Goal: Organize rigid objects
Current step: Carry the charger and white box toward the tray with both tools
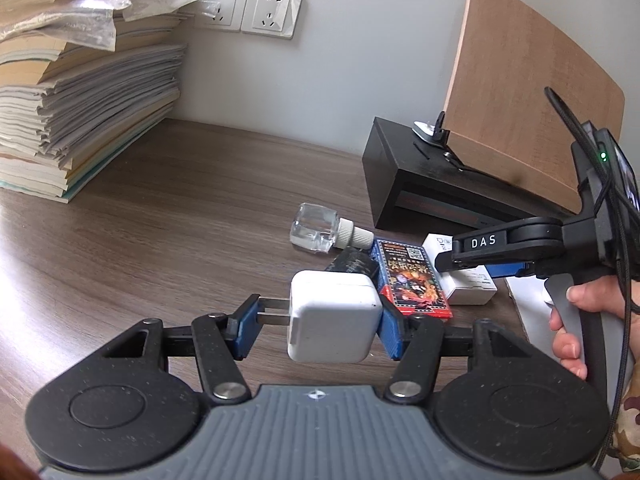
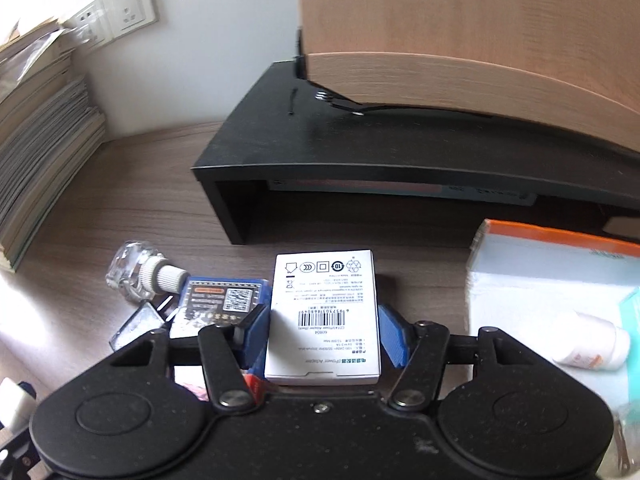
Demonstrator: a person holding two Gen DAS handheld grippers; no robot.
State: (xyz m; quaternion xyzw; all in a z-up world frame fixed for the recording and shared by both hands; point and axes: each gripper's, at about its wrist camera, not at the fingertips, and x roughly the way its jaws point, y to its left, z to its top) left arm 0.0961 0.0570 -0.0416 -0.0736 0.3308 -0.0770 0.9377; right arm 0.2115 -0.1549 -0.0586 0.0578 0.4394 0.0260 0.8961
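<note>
On the worktop (image 1: 180, 200), the left tongs (image 1: 316, 330) clamp the white charger (image 1: 334, 322) by its prongs and far side, while the right tongs (image 2: 324, 334) stand apart, straddling the white box (image 2: 324, 316) beside the card deck (image 2: 218, 304).

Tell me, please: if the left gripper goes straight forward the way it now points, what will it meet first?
The left gripper holds the white charger between its fingers, so the charger leads. Just ahead lies a small black object, then the clear glass bottle. Probably the black object comes first, though depth is unclear.
</note>
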